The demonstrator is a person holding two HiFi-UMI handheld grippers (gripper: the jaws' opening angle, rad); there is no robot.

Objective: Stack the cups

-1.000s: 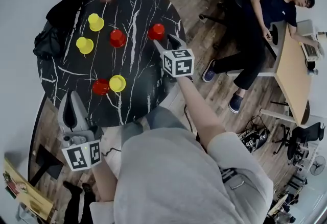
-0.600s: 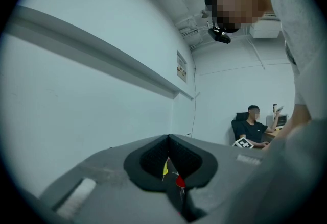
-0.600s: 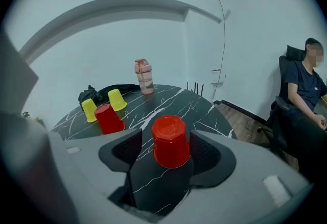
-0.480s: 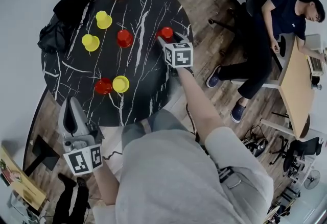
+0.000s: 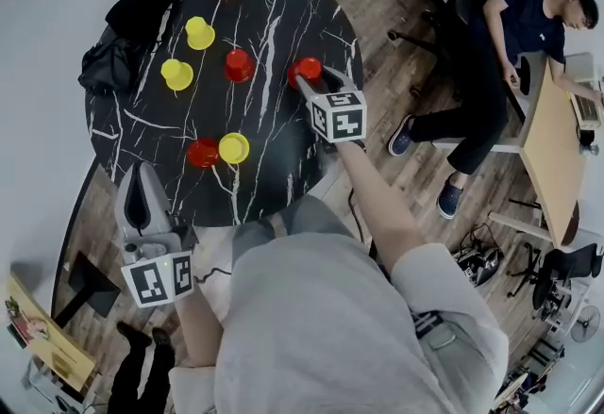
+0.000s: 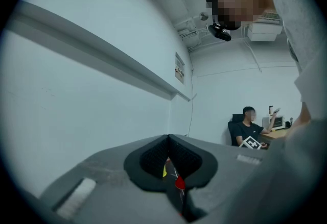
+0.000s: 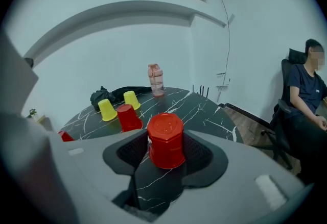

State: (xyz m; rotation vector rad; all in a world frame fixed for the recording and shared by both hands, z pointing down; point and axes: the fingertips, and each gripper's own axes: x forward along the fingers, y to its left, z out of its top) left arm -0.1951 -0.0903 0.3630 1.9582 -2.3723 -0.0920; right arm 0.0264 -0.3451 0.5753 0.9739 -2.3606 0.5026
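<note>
At the right edge of the black marble table [image 5: 274, 153], my right gripper [image 5: 316, 80] brackets the upturned red cup [image 7: 165, 139]. Its jaws have just been closing, and the pads meet the cup's sides. My left gripper [image 5: 140, 205], off the near rim, is closed and empty.

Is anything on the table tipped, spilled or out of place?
Nothing stands out. The three yellow cups and three red cups all stand upside down on the table, none tipped, nothing spilled. A dark garment lies at its left edge.
</note>
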